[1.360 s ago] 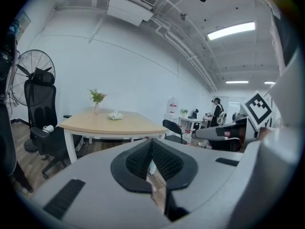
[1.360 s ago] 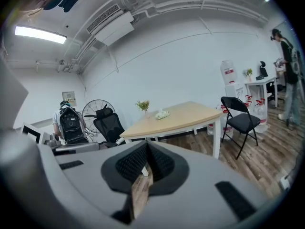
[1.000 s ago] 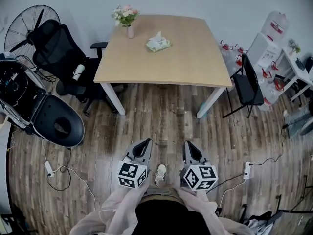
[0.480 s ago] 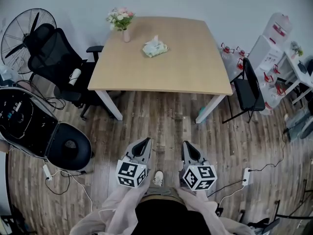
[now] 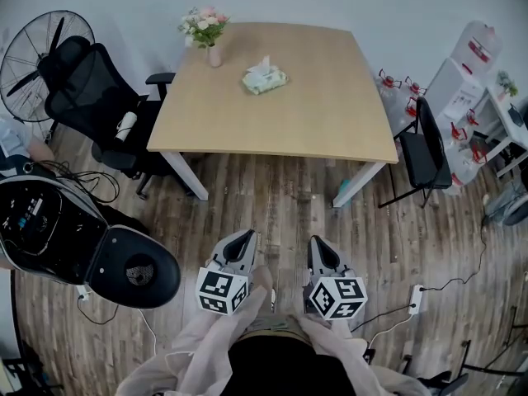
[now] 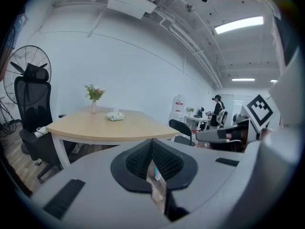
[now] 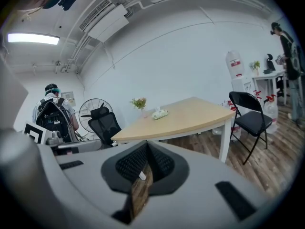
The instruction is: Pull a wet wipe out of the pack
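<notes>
A pale green wet wipe pack (image 5: 265, 78) lies on the far part of the wooden table (image 5: 330, 114), with a white wipe sticking up from its top. It also shows far off in the left gripper view (image 6: 115, 117) and the right gripper view (image 7: 160, 113). My left gripper (image 5: 245, 239) and right gripper (image 5: 318, 244) are held side by side over the wooden floor, well short of the table. Both point toward it. The left gripper (image 6: 152, 142) is shut with nothing in it. The right gripper (image 7: 147, 144) is shut and empty too.
A vase of flowers (image 5: 213, 52) stands by the table's far left corner. A black office chair (image 5: 91, 97) and a fan (image 5: 33, 56) stand to its left, a black folding chair (image 5: 425, 147) to its right. A black round machine (image 5: 74, 238) and cables lie at my left.
The view has slid over the floor: the black machine at the left has come nearer to me. Both grippers keep their places in the view and stay shut.
</notes>
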Tool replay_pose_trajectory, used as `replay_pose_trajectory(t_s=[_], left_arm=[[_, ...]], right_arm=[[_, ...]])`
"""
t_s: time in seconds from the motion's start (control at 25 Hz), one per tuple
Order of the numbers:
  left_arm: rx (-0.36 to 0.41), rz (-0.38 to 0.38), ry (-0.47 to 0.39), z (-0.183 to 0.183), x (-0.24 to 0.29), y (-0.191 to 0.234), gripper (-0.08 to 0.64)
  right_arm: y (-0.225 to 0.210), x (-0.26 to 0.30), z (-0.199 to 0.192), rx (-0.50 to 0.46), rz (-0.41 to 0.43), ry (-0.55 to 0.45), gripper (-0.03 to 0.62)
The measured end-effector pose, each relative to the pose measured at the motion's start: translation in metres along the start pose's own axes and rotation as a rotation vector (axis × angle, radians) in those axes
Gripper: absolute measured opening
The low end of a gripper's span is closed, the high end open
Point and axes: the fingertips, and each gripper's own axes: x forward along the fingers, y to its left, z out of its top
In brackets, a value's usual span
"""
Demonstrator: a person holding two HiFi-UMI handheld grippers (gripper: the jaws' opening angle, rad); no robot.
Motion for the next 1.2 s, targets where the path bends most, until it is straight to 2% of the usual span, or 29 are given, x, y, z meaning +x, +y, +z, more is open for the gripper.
replay_pose_trajectory(t_s=[0.32,0.52,0.84,1.2], left_arm=[[-0.001,0.012,0.002,-0.014,0.0,-0.004,0.012],[-0.003,0.019,0.009,-0.004,0.012,0.017,0.012],[-0.003,0.028,0.02,0.008,0.04,0.048,0.012],[-0.009,0.04,0.02,0.033,0.092,0.09,0.012]], right_arm=[[-0.001,0.001,-0.017,-0.005,0.027,0.019,0.012],[0.005,0.026,-0.002,-0.012,0.033,0.02,0.012],[-0.01,0.065,0.019,-0.027,0.001,0.006,0.011],[-0.019,0.125,0.052,-0.021,0.002,0.001,0.012]])
